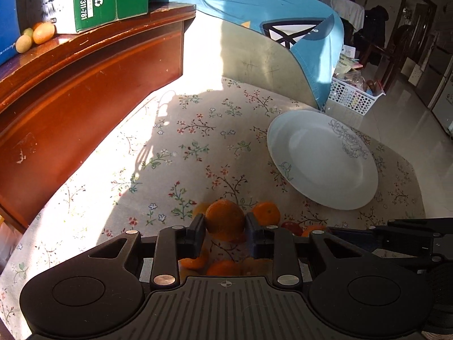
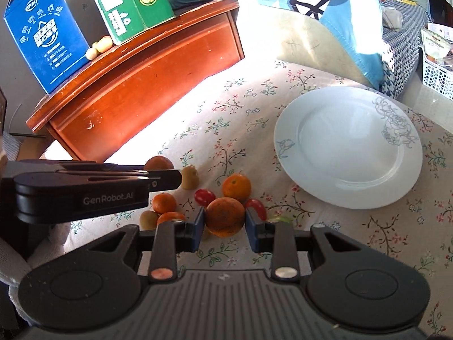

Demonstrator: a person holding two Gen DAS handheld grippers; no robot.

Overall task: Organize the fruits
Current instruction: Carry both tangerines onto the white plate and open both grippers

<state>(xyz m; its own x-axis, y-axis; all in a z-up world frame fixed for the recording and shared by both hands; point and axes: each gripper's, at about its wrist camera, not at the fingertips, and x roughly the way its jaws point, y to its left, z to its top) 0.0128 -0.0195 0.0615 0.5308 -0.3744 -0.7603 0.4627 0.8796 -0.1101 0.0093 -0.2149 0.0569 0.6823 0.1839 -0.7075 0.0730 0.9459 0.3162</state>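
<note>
My left gripper (image 1: 225,225) is shut on an orange (image 1: 225,221) held above the floral cloth. My right gripper (image 2: 225,221) is shut on a speckled orange (image 2: 225,219). The left gripper also shows in the right wrist view (image 2: 158,174), holding its orange (image 2: 158,163) at the left. On the cloth lie more oranges (image 2: 236,187), small tomatoes (image 2: 204,196) and brownish kiwis (image 2: 189,177) in a loose pile. A white plate (image 2: 348,147) with a blue flower pattern lies empty to the right; it also shows in the left wrist view (image 1: 322,158).
A red-brown wooden cabinet (image 2: 136,85) stands at the left with a green box (image 2: 127,2), a blue box (image 2: 45,31) and small yellow fruits (image 2: 97,46) on top. A blue cushion (image 2: 339,14) lies behind the plate. A white basket (image 1: 354,97) stands on the floor.
</note>
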